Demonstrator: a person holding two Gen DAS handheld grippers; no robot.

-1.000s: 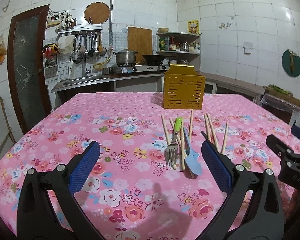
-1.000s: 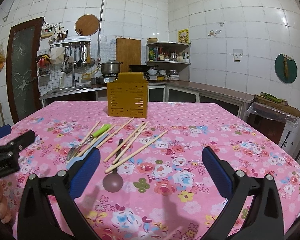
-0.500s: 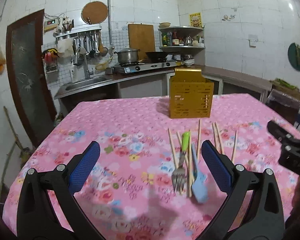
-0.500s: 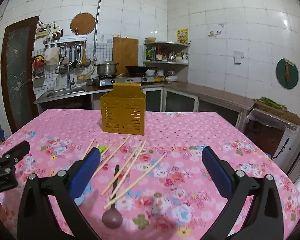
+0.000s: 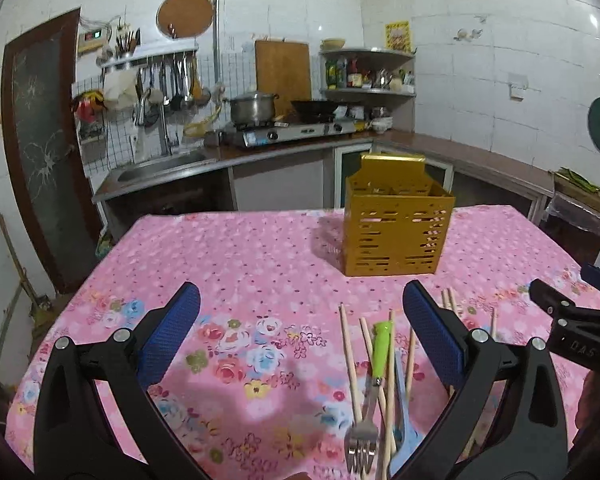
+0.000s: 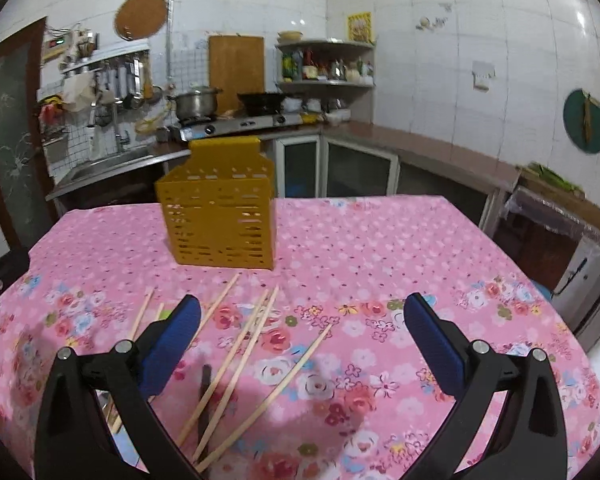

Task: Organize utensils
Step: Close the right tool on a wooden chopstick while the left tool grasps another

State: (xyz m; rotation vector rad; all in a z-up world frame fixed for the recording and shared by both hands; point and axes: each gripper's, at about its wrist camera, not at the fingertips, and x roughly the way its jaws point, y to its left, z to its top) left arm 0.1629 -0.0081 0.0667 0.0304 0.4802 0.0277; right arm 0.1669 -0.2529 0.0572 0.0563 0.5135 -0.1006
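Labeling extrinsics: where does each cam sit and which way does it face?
Left wrist: on the left gripper, above the pink table, facing the yellow caddy and counter; its own open fingers show, plus the right gripper at the right edge.
Right wrist: on the right gripper, same heading, set further right; its own fingers show.
Shared: caddy, chopsticks, table.

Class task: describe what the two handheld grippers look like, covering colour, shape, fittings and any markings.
Both the left gripper and the right gripper have glossy black, curved plastic arms with silver round bolts. Their fingertips carry flat blue pads with a fine textured surface. In the left view, the right gripper's side shows faint embossed lettering, too blurred to read. No cables or sleeves show.
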